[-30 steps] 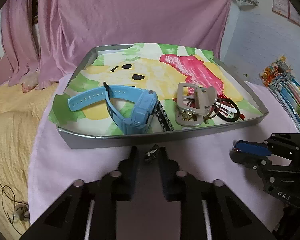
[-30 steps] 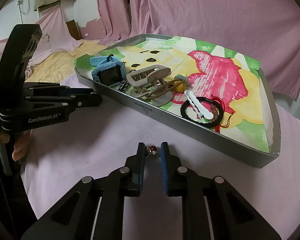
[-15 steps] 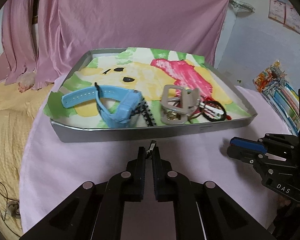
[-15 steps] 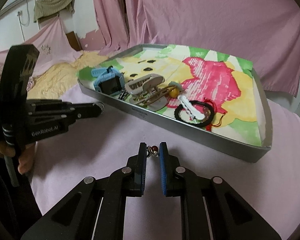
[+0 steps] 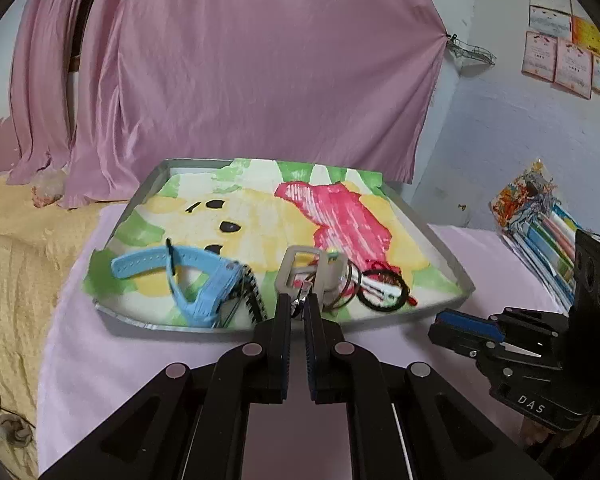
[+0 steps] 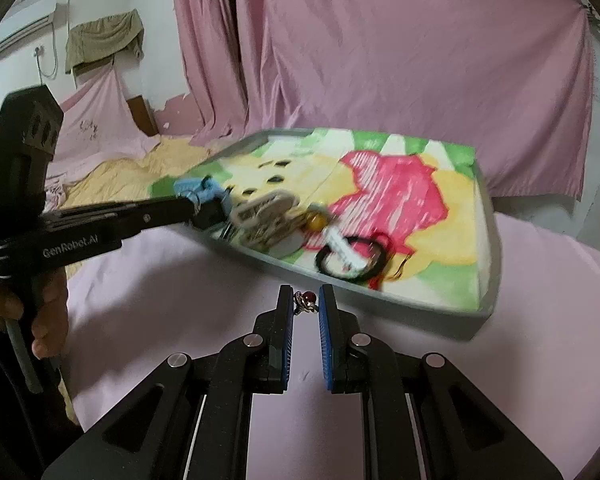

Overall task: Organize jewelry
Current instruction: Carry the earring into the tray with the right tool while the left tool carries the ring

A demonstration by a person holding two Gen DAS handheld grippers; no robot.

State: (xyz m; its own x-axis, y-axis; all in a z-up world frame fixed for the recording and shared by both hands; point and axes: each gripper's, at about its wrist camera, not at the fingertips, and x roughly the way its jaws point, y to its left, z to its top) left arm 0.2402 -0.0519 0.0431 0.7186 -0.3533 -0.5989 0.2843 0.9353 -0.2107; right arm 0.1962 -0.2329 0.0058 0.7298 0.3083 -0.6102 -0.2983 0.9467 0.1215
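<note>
A grey tray (image 5: 172, 323) lined with a bright painted sheet holds a blue watch (image 5: 204, 284), a beige hair claw (image 5: 300, 266) and black hair ties (image 5: 380, 296). My left gripper (image 5: 298, 301) is shut on a small silver trinket (image 5: 298, 302) and hangs just above the tray's near rim. In the right wrist view its tip (image 6: 198, 210) sits by the blue watch (image 6: 198, 188). My right gripper (image 6: 306, 293) is shut on a small red-bead charm (image 6: 307, 300), held over the pink cloth just in front of the tray (image 6: 380, 300).
The round table wears a pink cloth (image 5: 140, 360). Colourful books (image 5: 540, 220) are stacked at the right, and a yellow blanket (image 5: 16, 272) lies to the left. A pink curtain hangs behind. A person's hand (image 6: 40, 320) grips the left tool.
My left gripper closed on the silver trinket, lifted it off the cloth and moved forward to the tray's rim. My right gripper rose a little with the red-bead charm.
</note>
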